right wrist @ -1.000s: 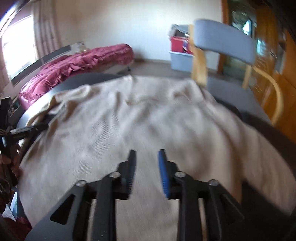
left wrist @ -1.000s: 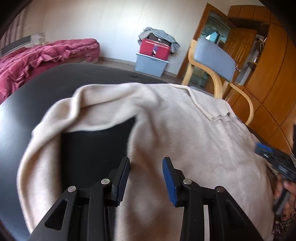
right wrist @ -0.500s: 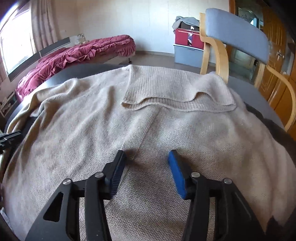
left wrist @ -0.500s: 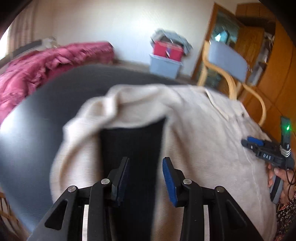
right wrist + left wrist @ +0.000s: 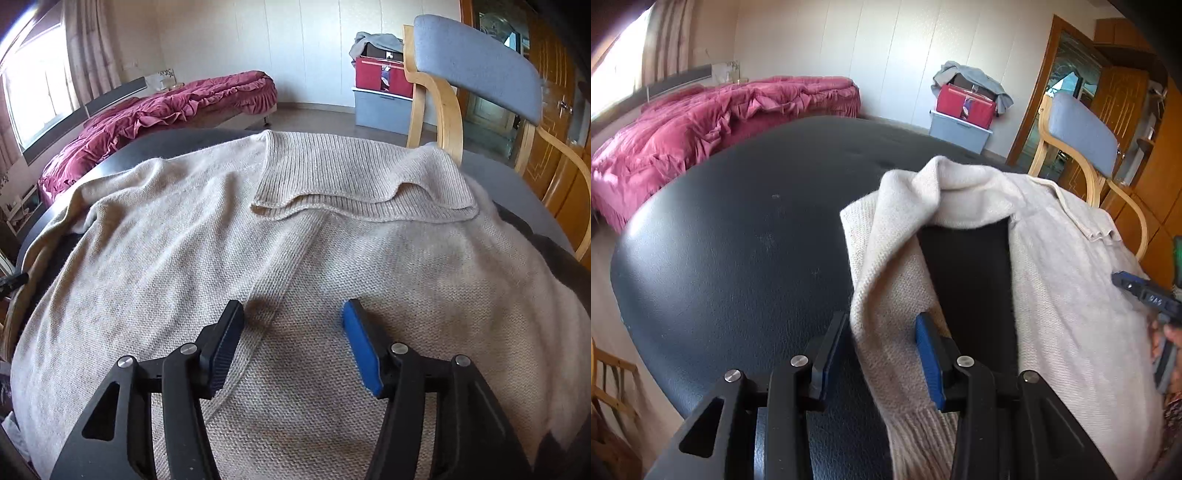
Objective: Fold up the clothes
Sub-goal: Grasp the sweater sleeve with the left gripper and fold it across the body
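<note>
Currently, my left gripper [image 5: 882, 354] straddles the sweater [image 5: 332, 240] sleeve [image 5: 890, 295], jaws spread; my right gripper [image 5: 291, 343] rests low on its body, jaws spread wide, sweater flat on the black table [image 5: 738, 240].

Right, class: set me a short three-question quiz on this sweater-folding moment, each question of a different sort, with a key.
1. True or false: the left gripper has its fingers either side of the sweater's sleeve.
2. Multiple choice: the right gripper is A) shut on the collar, B) open over the sweater body, C) holding the chair.
3. Fill in: the sweater lies on a ___ table.

Key: 1 true; 2 B; 3 black. The collar lies flat, far from the right gripper.
</note>
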Demonstrator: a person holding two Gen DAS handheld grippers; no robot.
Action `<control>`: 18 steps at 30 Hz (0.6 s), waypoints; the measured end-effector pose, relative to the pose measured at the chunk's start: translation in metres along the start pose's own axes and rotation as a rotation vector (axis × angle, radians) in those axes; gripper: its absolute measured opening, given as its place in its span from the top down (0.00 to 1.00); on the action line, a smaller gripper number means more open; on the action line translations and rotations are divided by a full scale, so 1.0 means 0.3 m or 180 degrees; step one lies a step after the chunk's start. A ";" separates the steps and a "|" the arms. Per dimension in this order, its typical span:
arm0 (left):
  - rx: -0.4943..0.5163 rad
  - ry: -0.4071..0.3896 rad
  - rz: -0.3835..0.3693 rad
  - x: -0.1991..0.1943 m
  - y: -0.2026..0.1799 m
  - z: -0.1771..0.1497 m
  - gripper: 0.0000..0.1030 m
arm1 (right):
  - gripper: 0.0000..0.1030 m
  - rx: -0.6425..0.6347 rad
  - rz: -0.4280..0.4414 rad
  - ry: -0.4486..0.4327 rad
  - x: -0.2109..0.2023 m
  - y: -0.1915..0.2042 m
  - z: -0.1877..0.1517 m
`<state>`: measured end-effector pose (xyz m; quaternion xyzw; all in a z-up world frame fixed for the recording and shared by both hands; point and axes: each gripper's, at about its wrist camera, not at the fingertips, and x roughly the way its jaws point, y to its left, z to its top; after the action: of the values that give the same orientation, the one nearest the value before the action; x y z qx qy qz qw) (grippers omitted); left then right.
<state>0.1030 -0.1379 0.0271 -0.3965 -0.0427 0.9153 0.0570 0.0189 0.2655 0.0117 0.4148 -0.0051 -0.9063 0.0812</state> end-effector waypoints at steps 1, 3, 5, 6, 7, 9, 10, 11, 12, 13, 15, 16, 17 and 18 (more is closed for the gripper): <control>0.0017 0.0019 0.0001 0.007 -0.002 -0.006 0.64 | 0.41 0.0004 0.0007 0.0000 0.000 -0.001 0.001; 0.0065 0.0003 -0.0011 0.016 -0.012 -0.006 0.71 | 0.41 0.0011 0.0021 0.0000 0.001 -0.002 0.002; 0.0078 0.0052 -0.0069 0.018 -0.020 0.011 0.83 | 0.41 0.0018 0.0035 -0.0001 0.002 -0.003 0.004; 0.0097 0.0079 -0.0082 0.017 -0.023 0.025 0.94 | 0.41 0.0022 0.0043 -0.0001 0.003 -0.004 0.005; 0.0138 0.0098 -0.0082 0.017 -0.028 0.037 0.94 | 0.40 0.0025 0.0050 -0.0001 0.003 -0.005 0.006; 0.0284 0.0123 -0.0071 0.006 -0.036 0.081 0.94 | 0.39 0.0047 0.0088 -0.0005 0.004 -0.010 0.007; 0.0359 0.0125 -0.0049 -0.002 -0.040 0.102 0.94 | 0.39 0.0063 0.0109 -0.0009 0.003 -0.014 0.007; 0.0454 0.0122 0.0014 -0.011 -0.044 0.129 0.94 | 0.39 0.0078 0.0126 -0.0012 0.003 -0.017 0.006; 0.0512 0.0092 0.0086 -0.022 -0.044 0.154 0.94 | 0.39 0.0089 0.0137 -0.0015 0.003 -0.019 0.005; 0.0570 0.0061 0.0157 -0.033 -0.043 0.179 0.94 | 0.39 0.0096 0.0142 -0.0017 0.003 -0.019 0.004; 0.0698 -0.0049 0.0395 -0.052 -0.027 0.253 0.94 | 0.39 0.0096 0.0141 -0.0018 0.003 -0.017 0.003; 0.0721 -0.0047 0.0478 -0.044 -0.008 0.283 0.94 | 0.39 0.0093 0.0136 -0.0017 0.004 -0.016 0.003; 0.0743 -0.0044 0.0561 -0.037 0.011 0.313 0.94 | 0.39 0.0090 0.0134 -0.0017 0.004 -0.016 0.003; 0.0765 -0.0041 0.0644 -0.029 0.031 0.343 0.94 | 0.39 0.0089 0.0133 -0.0017 0.005 -0.016 0.003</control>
<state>0.0331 -0.1516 0.1025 -0.3832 0.1069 0.9174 0.0113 0.0166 0.2701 0.0110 0.4133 -0.0266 -0.9053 0.0943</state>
